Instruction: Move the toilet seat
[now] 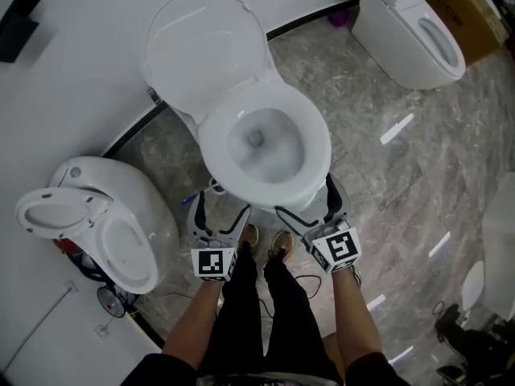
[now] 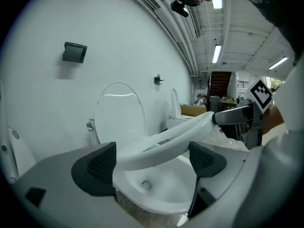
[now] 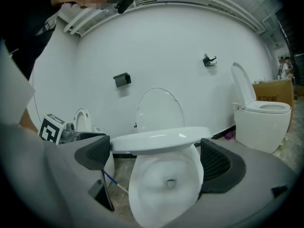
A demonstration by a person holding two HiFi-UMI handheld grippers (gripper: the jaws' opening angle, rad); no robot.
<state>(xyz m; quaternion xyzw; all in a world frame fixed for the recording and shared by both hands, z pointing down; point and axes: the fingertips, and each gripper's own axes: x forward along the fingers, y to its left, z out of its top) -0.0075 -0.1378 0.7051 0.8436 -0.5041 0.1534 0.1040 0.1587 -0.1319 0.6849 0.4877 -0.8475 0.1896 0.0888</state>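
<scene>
The white toilet (image 1: pixel 265 147) stands in front of me with its lid (image 1: pixel 201 51) upright against the wall. Its seat ring (image 2: pixel 166 144) is lifted off the bowl at the front, and it looks level in the right gripper view (image 3: pixel 159 139). My left gripper (image 1: pixel 219 215) is at the seat's front left, jaws wide apart, with the ring crossing the gap (image 2: pixel 149 160). My right gripper (image 1: pixel 310 207) is at the front right, jaws also wide, with the ring spanning between them (image 3: pixel 154 158). In the left gripper view a right gripper finger (image 2: pixel 232 115) meets the ring's far side.
A second toilet (image 1: pixel 105 223) with a raised lid stands close on the left, and a third (image 1: pixel 410 26) is at the back right near a cardboard box (image 1: pixel 471 10). My feet (image 1: pixel 265 244) are just before the bowl. A cable (image 1: pixel 105 300) lies on the marble floor.
</scene>
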